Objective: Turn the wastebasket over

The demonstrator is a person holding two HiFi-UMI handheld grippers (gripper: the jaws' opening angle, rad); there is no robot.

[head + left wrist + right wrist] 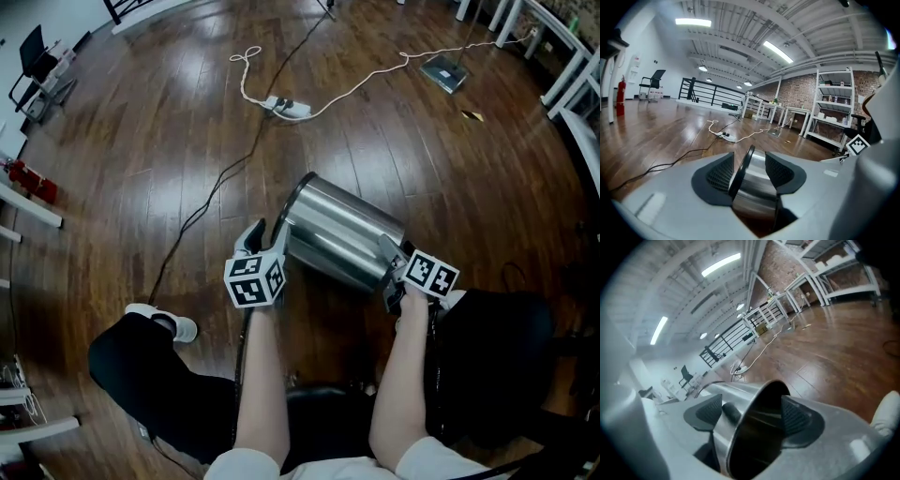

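From the head view, the steel wastebasket (342,239) lay tipped on its side over the wooden floor (141,159), between the left gripper (267,234) and the right gripper (392,272).

In the left gripper view, the jaws pinched its black rim.

In the right gripper view, the jaws stood wide, straddling the mouth's edge without pressing it.

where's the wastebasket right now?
Head view, centre: the steel wastebasket lies tipped on its side over the wood floor, with the left gripper at its upper-left end and the right gripper at its lower-right end.
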